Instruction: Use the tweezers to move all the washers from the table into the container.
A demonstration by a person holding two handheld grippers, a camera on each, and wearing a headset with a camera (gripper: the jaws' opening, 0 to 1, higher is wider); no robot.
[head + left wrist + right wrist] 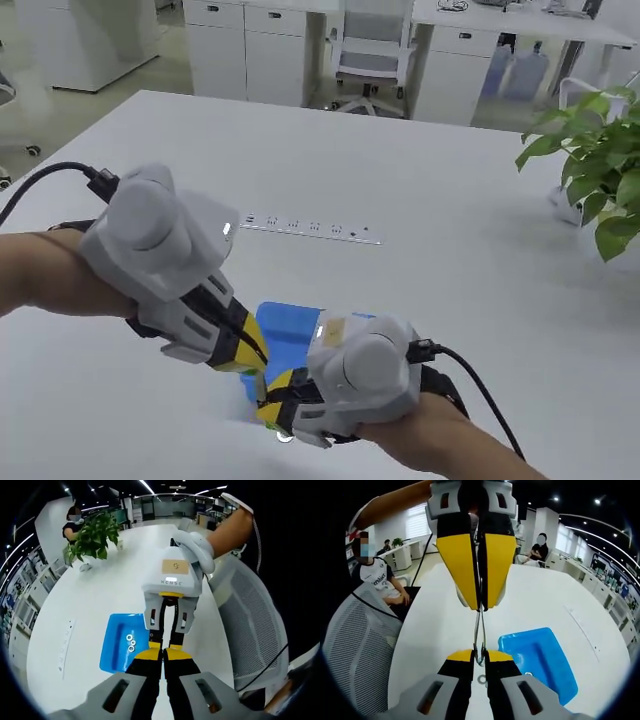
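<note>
Both arms are in low over the white table. The left forearm reaches in from the left and tips the left gripper down and to the right. The right hand comes up from the near edge and points the right gripper back toward it, so the two sets of yellow tips meet nose to nose just at the near corner of the blue container. There is plenty of room to work: the tabletop runs wide and bare beyond the container, with a flat power strip well behind it and a leafy plant far off at the right edge. On the person's side it is tighter, with the table's near edge close under the right hand and a mesh chair back right beside it. In the right gripper view, the left gripper's long yellow pads are pressed together on the tweezers. The thin metal legs run straight down out of them into the right gripper's own tips, which pinch in on the lower end with barely a sliver between them. So both grippers are clamped on the tweezers, one at each end. Three washers lie in a small cluster on the container floor, seen from the left gripper view. One washer sits on the bare table just beside the container, right under the right gripper's jaws.
</note>
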